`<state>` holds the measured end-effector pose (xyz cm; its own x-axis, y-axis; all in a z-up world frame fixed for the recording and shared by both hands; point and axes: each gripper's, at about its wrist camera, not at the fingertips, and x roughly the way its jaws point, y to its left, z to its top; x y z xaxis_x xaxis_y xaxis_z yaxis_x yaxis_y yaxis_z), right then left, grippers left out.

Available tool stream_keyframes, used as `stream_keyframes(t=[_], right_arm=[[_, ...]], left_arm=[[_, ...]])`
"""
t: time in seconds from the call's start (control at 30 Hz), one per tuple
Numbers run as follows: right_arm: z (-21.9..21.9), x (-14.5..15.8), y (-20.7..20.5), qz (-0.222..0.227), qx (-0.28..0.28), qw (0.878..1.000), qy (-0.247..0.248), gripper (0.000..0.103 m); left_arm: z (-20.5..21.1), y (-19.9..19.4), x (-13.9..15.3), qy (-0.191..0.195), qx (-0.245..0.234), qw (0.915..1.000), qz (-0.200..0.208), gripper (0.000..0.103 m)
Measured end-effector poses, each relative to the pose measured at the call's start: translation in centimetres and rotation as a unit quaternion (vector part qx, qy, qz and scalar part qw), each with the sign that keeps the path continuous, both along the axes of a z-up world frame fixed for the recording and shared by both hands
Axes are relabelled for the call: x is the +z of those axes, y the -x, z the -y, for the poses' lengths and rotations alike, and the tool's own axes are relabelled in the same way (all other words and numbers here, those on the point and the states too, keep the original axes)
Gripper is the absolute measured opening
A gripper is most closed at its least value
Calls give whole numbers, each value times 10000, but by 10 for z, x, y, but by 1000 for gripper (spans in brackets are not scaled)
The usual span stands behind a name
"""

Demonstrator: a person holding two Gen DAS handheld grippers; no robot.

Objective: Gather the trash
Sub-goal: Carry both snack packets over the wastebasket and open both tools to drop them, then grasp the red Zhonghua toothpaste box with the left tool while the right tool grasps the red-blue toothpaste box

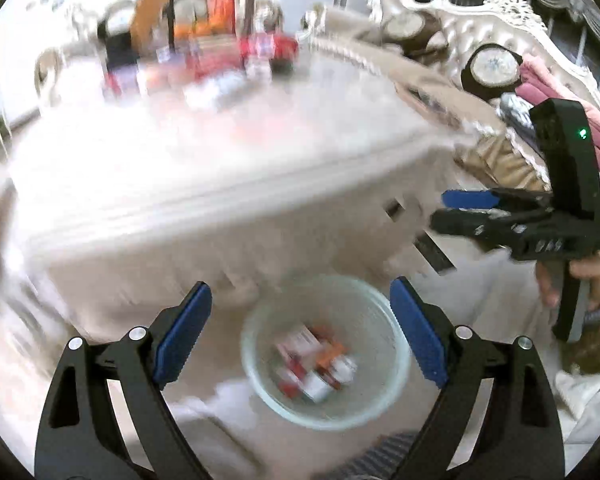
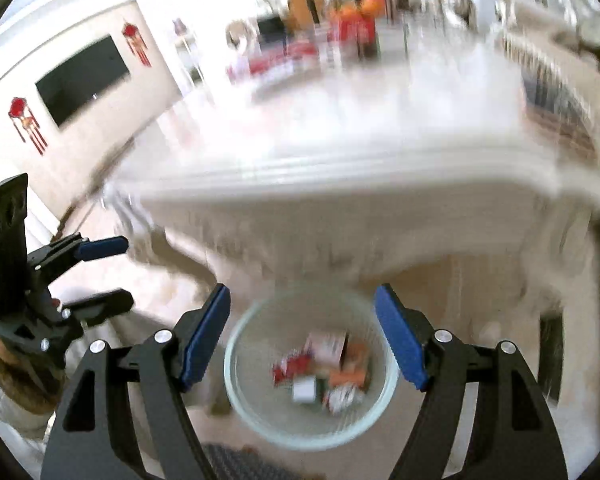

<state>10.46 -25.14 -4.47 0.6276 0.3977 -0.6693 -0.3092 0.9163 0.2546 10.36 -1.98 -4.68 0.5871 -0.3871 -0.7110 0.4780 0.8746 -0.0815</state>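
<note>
A pale green mesh wastebasket [image 1: 364, 312] [image 2: 240, 384] stands on the floor in front of the white table, directly below both grippers. Inside it lies a heap of red, white and orange wrappers and small cartons [image 1: 316, 364] [image 2: 324, 372]. My left gripper [image 1: 300, 292] hangs above the basket, open, with nothing between its blue pads. My right gripper [image 2: 302, 292] is also open and empty over the basket. Each one shows in the other's view: the right gripper [image 1: 440, 210] at the right edge, held by a hand [image 1: 588, 276], and the left gripper [image 2: 126, 272] at the left edge.
The white cloth-covered table [image 1: 220, 160] [image 2: 360, 140] rises just behind the basket. Blurred red packages and bottles [image 1: 268, 46] [image 2: 352, 28] crowd its far end. An ornate sofa [image 1: 480, 32] with a pink cloth [image 1: 540, 88] is at the right. A dark screen [image 2: 80, 76] hangs on the left wall.
</note>
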Motion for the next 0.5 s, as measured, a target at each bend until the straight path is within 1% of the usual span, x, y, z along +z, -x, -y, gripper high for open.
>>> stream_keyframes(t=[0.03,0.13,0.2,0.27,0.37,0.43,0.47,0.5], right_arm=[[4,9,-10,116,-19,9999,9,71],[9,34,-44,498,-101,9986,168,71],[12,45,-67,626,-125,9978,173,71],[16,56,-98,719,-169,9973,27,71],[15,61,-132,758,-222,9968,-102,71],[13,64,-157,788,-200,9966,-121,71],[12,65,-163,804,-181,9965,-120,71],[9,65,-178,800,-142,9966,-117,71]], left_arm=[[-3,-7,8,-27,31,9999,93,88],[-15,-52,37,-162,220,9986,453,88],[-19,-81,48,-163,298,9980,528,88],[-21,-108,57,-127,317,9976,609,88],[-17,-148,65,-149,323,9971,666,88],[-9,-177,63,-143,246,9979,589,88],[-10,-185,62,-139,222,9981,554,88],[-7,-196,59,-175,223,9982,526,88]])
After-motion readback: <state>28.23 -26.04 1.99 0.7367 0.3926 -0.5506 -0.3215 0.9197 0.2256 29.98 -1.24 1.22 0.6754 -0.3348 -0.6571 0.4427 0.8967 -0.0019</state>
